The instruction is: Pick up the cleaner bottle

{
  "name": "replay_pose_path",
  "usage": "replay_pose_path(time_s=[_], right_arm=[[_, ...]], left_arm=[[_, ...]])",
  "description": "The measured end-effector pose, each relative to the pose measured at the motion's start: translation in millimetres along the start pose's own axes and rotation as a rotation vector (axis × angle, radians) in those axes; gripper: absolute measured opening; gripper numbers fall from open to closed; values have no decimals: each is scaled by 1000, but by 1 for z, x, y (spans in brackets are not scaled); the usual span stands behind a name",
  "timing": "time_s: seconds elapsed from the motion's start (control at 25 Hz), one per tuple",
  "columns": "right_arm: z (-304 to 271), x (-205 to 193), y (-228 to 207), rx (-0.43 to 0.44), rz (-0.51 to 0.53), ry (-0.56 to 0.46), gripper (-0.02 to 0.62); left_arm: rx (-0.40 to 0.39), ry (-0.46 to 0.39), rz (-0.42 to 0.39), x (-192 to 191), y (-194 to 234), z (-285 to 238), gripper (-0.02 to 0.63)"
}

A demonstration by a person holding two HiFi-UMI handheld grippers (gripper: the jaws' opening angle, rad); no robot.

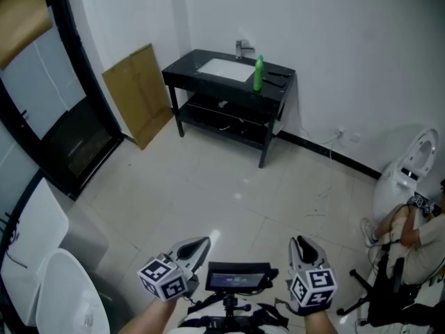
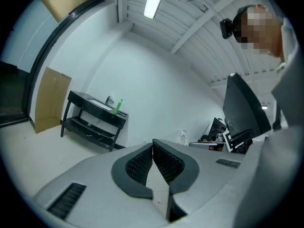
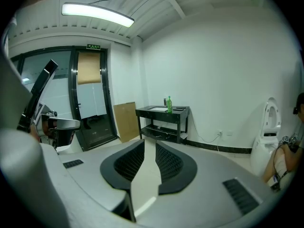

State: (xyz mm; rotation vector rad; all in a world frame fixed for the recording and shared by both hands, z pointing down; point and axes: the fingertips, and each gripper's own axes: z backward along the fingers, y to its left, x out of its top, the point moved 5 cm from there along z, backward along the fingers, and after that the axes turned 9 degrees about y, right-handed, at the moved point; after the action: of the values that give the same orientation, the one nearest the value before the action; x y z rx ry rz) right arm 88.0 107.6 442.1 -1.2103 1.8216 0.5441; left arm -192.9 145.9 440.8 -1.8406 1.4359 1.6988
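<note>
standing green cleaner bottle (image 1: 258, 73) on black washstand (image 1: 182, 67), label unreadable; left tool (image 1: 202, 245) closed, right tool (image 1: 300, 245) slightly apart, empty

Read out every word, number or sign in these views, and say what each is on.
Green sign above the door: too small to read.
Small screen low in the head view: print too blurred to read.
Green cleaner bottle: no label legible.
No text here can be read.
</note>
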Motion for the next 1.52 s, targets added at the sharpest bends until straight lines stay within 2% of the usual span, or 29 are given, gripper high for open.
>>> replay_pose_path(time_s=[0.24, 0.56, 0.8, 1.04, 1.32, 1.52], right_arm=[[-40, 26, 7, -22, 17, 5, 71], [-96, 54, -8, 4, 28, 15, 71], [-153, 81, -47, 33, 8, 7, 71], [-208, 141, -94, 79, 37, -18, 71], [-242, 180, -150, 109, 48, -18, 71], [-264, 201, -175, 119, 30, -47, 71]], left_arm=[[-18, -12, 26, 16, 46, -11, 2], [16, -2, 42, 35, 82, -44, 2], [37, -8, 21, 69, 107, -99, 2], [61, -10, 0, 118, 129, -175, 2], [83, -7, 29, 145, 132, -242, 2], [90, 5, 2, 166, 137, -273, 2]])
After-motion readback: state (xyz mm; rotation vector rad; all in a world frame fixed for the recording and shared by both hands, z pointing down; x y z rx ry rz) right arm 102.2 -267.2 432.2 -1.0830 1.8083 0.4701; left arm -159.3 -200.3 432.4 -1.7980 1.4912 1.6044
